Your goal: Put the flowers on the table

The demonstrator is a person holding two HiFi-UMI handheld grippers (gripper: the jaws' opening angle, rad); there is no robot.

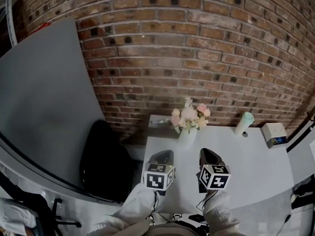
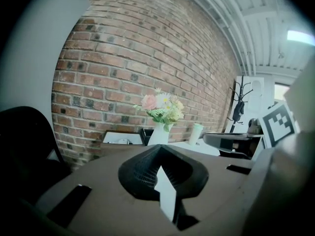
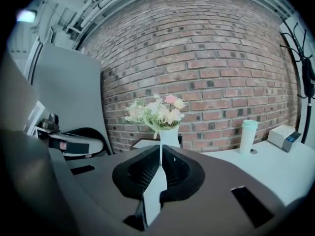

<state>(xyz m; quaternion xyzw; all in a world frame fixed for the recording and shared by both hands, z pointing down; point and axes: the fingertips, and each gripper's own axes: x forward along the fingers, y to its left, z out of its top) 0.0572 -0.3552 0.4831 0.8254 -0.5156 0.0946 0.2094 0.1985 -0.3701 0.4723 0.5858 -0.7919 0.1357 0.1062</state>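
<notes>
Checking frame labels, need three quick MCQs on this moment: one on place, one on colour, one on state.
1. Where does the vase of flowers stand?
A. On the floor
B. On the white table, at its far edge by the brick wall
C. Between a gripper's jaws

2. What colour is the cup on the table?
A. Mint green
B. Red
C. Black

3. How do the right gripper's jaws stand?
A. Wide apart
B. Clamped on the vase
C. Together, with nothing between them

Answers:
1 B: the head view shows the vase at the table's back edge, in front of the wall.
2 A: the cup reads pale green in both the head and the right gripper views.
3 C: the right gripper view shows the jaws meeting, with the vase well beyond them.
</notes>
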